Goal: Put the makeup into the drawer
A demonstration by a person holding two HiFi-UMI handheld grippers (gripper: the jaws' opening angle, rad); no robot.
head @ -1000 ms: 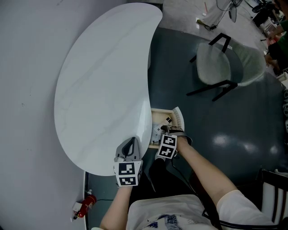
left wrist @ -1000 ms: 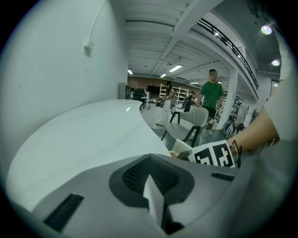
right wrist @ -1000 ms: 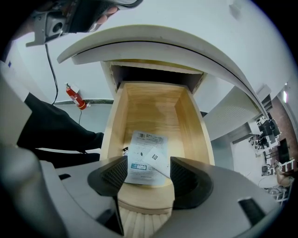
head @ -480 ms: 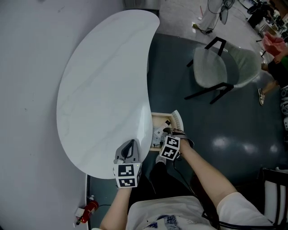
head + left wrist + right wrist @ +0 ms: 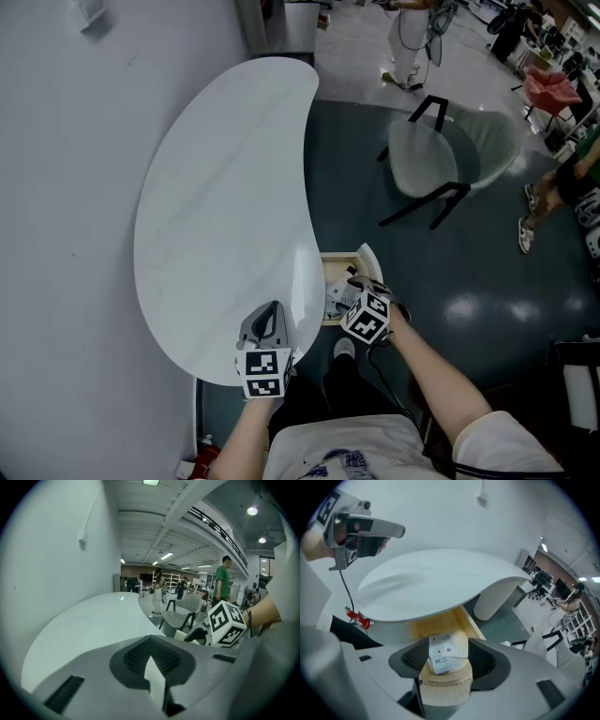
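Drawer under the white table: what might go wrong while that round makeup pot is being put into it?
1. The right gripper pinches the round makeup pot only by its curved sides, so it could slip and miss the drawer.
2. The drawer sits close under the overhanging table, so the gripper might bump the table's edge on the way in.
3. The head view shows other items already in the drawer, so the pot may land on them and tip.

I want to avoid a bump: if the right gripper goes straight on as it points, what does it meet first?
Probably the white labelled packet between its jaws; behind it, the open wooden drawer. Depth is unclear.
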